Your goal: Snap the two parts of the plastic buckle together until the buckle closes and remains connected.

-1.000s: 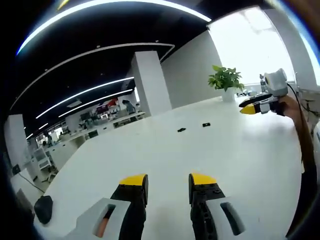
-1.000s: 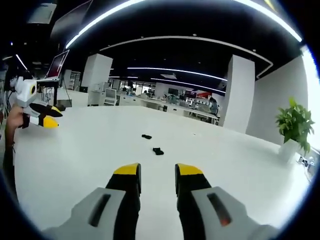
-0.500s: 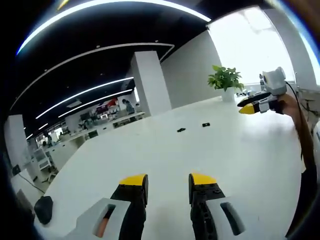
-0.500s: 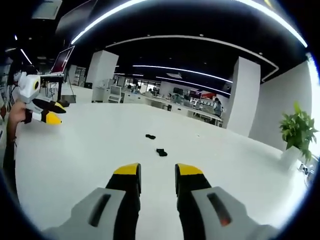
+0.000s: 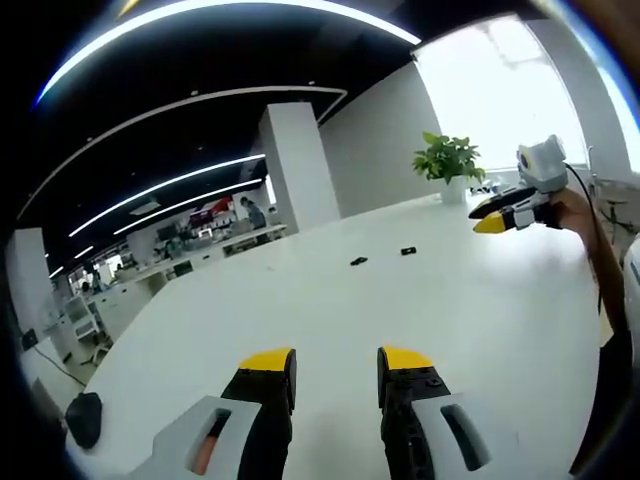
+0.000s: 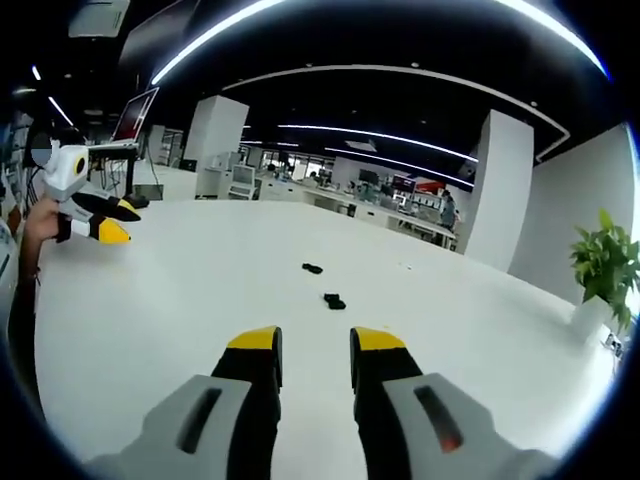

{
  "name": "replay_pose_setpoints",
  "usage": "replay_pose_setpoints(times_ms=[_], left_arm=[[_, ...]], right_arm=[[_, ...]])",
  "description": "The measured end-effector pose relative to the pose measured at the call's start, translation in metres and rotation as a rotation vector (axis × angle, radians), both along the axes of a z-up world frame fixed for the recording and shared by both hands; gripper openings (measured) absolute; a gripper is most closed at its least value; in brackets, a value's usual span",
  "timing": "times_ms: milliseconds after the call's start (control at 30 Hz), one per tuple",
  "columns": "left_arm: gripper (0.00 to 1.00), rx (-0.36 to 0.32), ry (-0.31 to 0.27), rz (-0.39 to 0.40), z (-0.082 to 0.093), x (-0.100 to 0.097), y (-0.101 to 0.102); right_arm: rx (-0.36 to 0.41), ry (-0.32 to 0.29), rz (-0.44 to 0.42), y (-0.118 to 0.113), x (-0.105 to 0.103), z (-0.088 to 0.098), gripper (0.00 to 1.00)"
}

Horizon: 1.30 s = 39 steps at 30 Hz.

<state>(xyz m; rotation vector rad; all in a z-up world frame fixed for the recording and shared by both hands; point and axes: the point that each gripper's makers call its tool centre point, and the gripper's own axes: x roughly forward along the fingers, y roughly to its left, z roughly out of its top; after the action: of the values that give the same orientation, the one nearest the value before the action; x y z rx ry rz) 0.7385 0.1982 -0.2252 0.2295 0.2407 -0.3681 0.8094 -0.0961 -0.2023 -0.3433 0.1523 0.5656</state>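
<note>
Two black buckle parts, near part (image 6: pixel 334 301) and far part (image 6: pixel 312 268), lie well apart on the white desk (image 6: pixel 180 320), far ahead of right claw (image 6: pixel 314 352) and left claw (image 5: pixel 336 363), both slightly parted, empty.

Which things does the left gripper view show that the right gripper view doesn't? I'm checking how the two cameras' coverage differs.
Left gripper view: a dark object near the table's far left edge, a bright window, and the right gripper held in a hand at the right.

Right gripper view: a raised laptop at the back left, and the left gripper at the left.

Both views: the white table, the two black buckle parts lying apart, the potted plant and a white pillar.
</note>
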Motion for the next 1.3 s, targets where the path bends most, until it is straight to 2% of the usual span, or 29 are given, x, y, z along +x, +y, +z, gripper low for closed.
replay_pose_setpoints(times_ms=[300, 467, 833, 1300], left_arm=[[0.33, -0.003, 0.001, -0.005, -0.001, -0.001, -0.002], [0.33, -0.002, 0.001, -0.006, -0.002, -0.001, -0.002], [0.33, -0.002, 0.004, -0.010, -0.004, -0.002, -0.003], [0.33, -0.005, 0.003, -0.009, -0.004, -0.003, -0.004]], right_arm=[[0.042, 0.030, 0.045, 0.005, -0.001, -0.003, 0.27], [0.023, 0.023, 0.044, 0.006, 0.001, -0.001, 0.27], [0.015, 0.039, 0.118, 0.023, 0.003, 0.001, 0.27], [0.009, 0.038, 0.141, 0.030, 0.012, 0.006, 0.27]])
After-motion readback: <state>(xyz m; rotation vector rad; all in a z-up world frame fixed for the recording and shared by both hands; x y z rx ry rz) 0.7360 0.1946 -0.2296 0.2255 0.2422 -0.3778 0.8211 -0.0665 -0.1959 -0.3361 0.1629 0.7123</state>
